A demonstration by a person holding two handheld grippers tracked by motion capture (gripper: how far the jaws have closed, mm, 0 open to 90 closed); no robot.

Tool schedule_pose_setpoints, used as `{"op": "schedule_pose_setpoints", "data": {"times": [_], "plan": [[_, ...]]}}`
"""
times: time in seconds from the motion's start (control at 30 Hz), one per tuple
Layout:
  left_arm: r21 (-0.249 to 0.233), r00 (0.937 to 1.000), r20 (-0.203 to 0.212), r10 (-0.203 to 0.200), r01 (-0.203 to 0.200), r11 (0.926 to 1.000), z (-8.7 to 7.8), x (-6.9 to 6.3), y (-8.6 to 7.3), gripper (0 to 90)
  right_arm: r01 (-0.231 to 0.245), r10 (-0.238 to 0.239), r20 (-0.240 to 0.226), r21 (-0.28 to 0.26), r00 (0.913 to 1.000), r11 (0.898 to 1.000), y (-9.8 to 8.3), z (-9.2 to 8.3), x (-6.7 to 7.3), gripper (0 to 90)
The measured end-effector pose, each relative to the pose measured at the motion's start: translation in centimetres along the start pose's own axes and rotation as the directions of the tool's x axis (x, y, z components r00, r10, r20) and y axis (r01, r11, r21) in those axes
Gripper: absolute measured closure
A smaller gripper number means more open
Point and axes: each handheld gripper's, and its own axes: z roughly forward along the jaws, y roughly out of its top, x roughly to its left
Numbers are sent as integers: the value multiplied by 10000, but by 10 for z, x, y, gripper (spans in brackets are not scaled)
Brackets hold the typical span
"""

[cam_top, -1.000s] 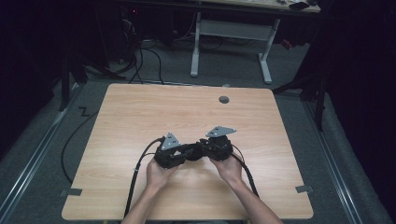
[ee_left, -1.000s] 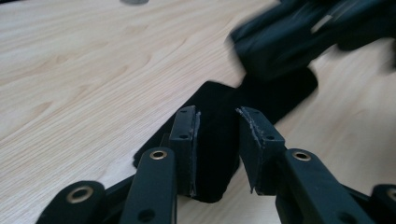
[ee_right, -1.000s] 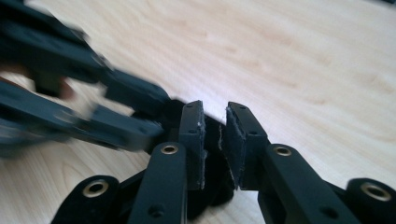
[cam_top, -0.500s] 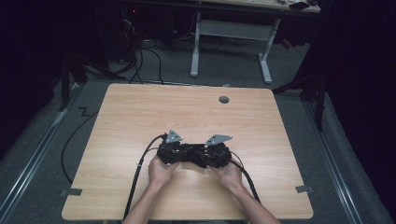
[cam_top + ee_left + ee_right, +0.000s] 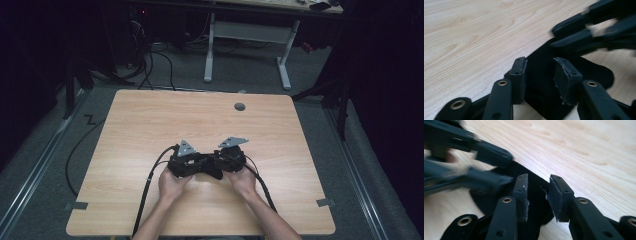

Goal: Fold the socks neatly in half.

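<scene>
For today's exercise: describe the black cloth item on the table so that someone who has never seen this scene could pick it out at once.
Start at the light wooden table and go to its near edge, where the person's two hands meet. Between the left gripper and the right gripper lies a black cloth, flat on the wood. It is soft and matte, unlike the hard jointed jaws around it.

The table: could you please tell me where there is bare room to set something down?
The table is bare across its far half, apart from a small round grommet, and along both side edges. It is crowded near the front middle, where the left tool and right tool meet over a black cloth.
</scene>
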Motion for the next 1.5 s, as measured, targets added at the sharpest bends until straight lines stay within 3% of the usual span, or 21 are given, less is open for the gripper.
{"op": "schedule_pose_setpoints", "data": {"times": [0.17, 0.33, 0.43, 0.57, 0.63, 0.77, 0.87, 1.13, 1.33, 1.4, 1.5], "plan": [[268, 9983, -339, 468, -459, 9986, -2, -7, -8, 590, -204, 214, -252, 409, 9995, 9990, 0, 13, -5, 703], [1042, 9902, -823, 1131, -1043, 9891, 2, -10, -18, 591, -256, 273, -318, 536, 9991, 9982, -1, 17, -8, 706], [765, 9931, -790, 861, -801, 9938, -4, -9, -18, 585, -177, 193, -300, 527, 9994, 9985, -1, 18, -8, 706], [-19, 9958, -682, 609, -612, 9981, -11, -11, -10, 564, -331, 348, -332, 488, 9988, 9983, -2, 18, -9, 703], [-281, 9969, -739, 278, -300, 9992, -10, -7, -4, 567, -298, 312, -289, 475, 9991, 9984, -1, 18, -9, 702], [252, 9972, -750, -67, 86, 9996, 5, 1, -1, 597, -322, 334, -248, 447, 9991, 9985, -2, 17, -9, 679], [296, 9972, -635, -402, 422, 9987, 11, 5, -3, 621, -370, 379, -188, 446, 9991, 9983, -3, 17, -10, 649], [785, 9970, -763, -87, 147, 9968, 25, 10, 8, 651, -238, 230, 341, 231, 9992, 9995, -4, 19, -10, 630], [719, 9968, -676, -418, 467, 9963, 37, 16, 17, 656, -561, 556, 423, 121, 9976, 9984, -4, 21, -22, 629], [800, 9964, -805, -262, 326, 9963, 39, 16, 20, 656, -773, 770, 315, 116, 9965, 9969, -4, 24, -29, 629], [707, 9959, -805, -421, 479, 9963, 43, 19, 21, 661, -621, 605, 514, 293, 9968, 9976, 1, 26, -31, 630]]}}
